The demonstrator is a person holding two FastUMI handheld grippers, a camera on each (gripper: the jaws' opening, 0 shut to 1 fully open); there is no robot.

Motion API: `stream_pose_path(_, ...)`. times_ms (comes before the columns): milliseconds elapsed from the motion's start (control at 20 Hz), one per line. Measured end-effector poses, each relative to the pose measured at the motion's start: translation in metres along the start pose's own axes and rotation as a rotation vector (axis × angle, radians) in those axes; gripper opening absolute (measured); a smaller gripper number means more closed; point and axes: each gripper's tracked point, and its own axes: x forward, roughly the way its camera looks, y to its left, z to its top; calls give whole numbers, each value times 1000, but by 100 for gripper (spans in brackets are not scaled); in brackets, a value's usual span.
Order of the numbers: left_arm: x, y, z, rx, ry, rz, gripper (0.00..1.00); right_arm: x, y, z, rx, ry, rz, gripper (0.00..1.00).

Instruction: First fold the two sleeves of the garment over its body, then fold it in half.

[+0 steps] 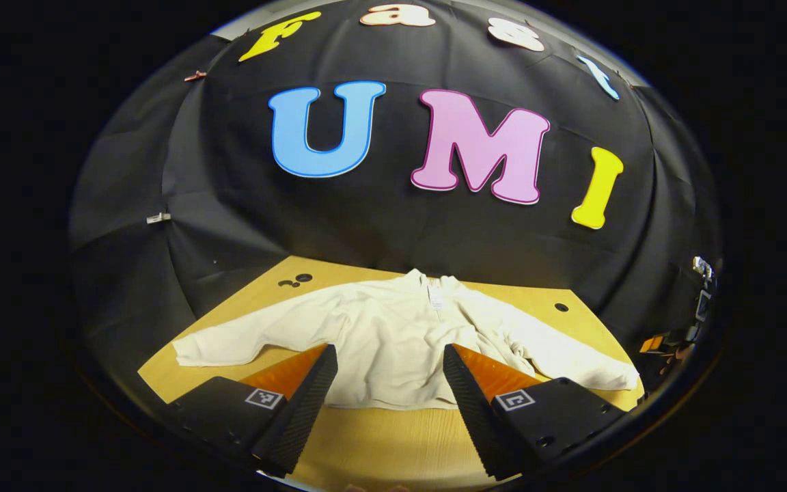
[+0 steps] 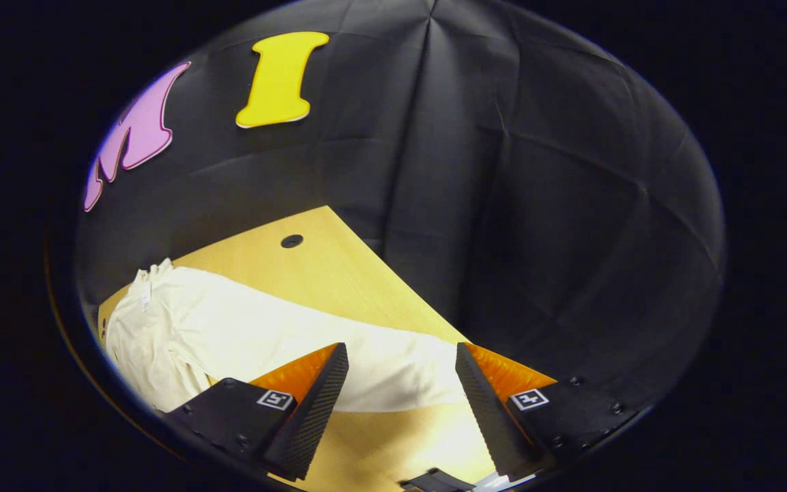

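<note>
A cream long-sleeved garment point(image 1: 393, 335) lies flat on the wooden table point(image 1: 380, 444), collar toward the far wall, both sleeves spread outward. Its left sleeve point(image 1: 229, 345) reaches toward the table's left side and its right sleeve point(image 1: 571, 359) toward the right edge. My left gripper point(image 1: 388, 383) hovers open above the near hem, nothing between its fingers. In the right gripper view, the right sleeve point(image 2: 339, 348) runs across the table point(image 2: 325, 273), and my right gripper point(image 2: 400, 389) stands open just over the cuff end, empty.
Black cloth walls close in the table on the far and right sides. Small dark holes point(image 1: 561, 307) point(image 2: 292, 240) mark the tabletop near the back. Some equipment point(image 1: 701, 301) stands at the far right. Bare wood lies in front of the hem.
</note>
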Motion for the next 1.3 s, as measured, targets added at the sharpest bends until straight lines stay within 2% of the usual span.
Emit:
stream_pose_path(250, 12, -2, -11, 0, 46, 3, 97, 39, -31, -31, -12, 101, -65, 98)
stream_pose_path(400, 17, -4, -10, 7, 48, 5, 97, 56, -35, -50, 72, 172, -59, 98)
stream_pose_path(500, 18, -3, -9, 14, 47, 10, 97, 61, -48, -62, 145, 208, -82, 98)
stream_pose_path(650, 17, 3, -10, 0, 60, 30, 96, 71, -56, -76, 135, 235, -128, 98)
stream_pose_path(850, 13, 10, -13, -13, 76, 44, 96, 72, -51, -75, 138, 256, -109, 99)
stream_pose_path(1000, 13, 16, -11, -10, 82, 48, 97, 70, -43, -75, 186, 277, -71, 94)
stream_pose_path(1050, 12, 17, -8, -12, 77, 47, 96, 73, -40, -75, 188, 271, -65, 70)
stream_pose_path(1100, 12, 20, -6, -10, 74, 47, 96, 76, -36, -77, 173, 275, -51, 77)
stream_pose_path(1150, 13, 22, -3, -7, 73, 48, 96, 76, -32, -77, 158, 274, -31, 59)
stream_pose_path(1200, 11, 26, -2, -5, 71, 49, 97, 76, -28, -77, 137, 271, -14, 62)
stream_pose_path(1300, 8, 34, 0, 1, 68, 55, 96, 75, -20, -75, 122, 272, 6, 34)
